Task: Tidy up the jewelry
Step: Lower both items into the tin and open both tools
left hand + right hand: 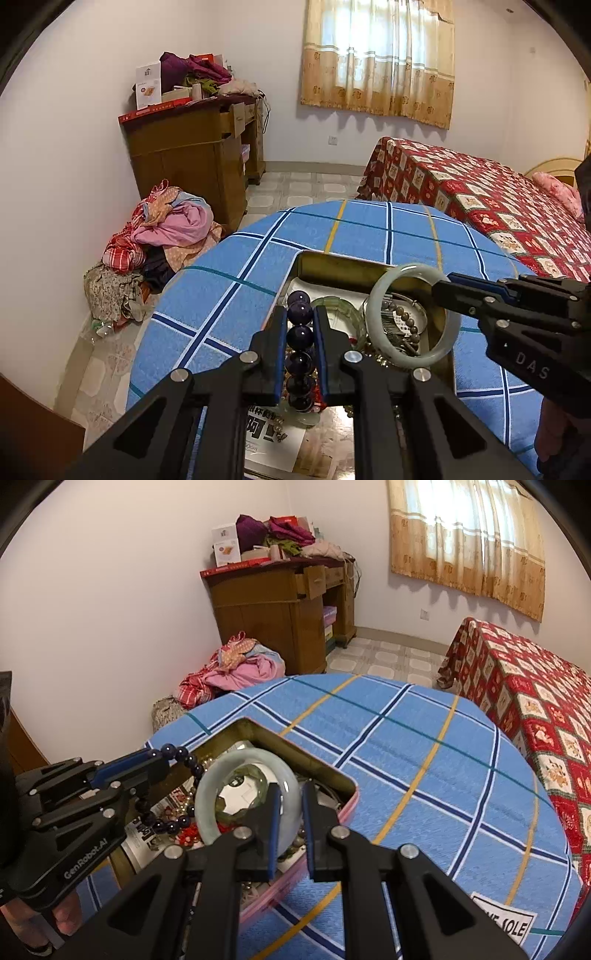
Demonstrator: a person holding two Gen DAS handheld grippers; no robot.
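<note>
Left gripper (300, 321): jaws closed on a strand of dark purple beads (300, 336), which runs up between the pads and hangs over the tin.
Right gripper (290, 805): jaws clamped on the rim of a pale green bangle (225, 775), held tilted above the tin (the left view shows it pinched at its upper right edge).
Between them: the two grippers are near each other over the same tin, the beads just beside the bangle in the right view, the strand looping below the left gripper's fingers.
Tin (332, 264): gold-walled, open, resting on the blue checked cloth (229, 280); it is crowded with loose jewelry, among it a string of grey-brown beads (406, 319) and a greenish bangle (338, 308), perhaps glass.
Paper: a printed sheet (271, 439) lies under the jewelry at the tin's near end.
Label: a white tag (506, 919) sits on the cloth at the right.
Around: a bed with a red patterned cover (480, 199), a wooden desk (192, 155) heaped with clothes and boxes, a clothes pile (162, 236) on the tiled floor, a curtained window (380, 55).
</note>
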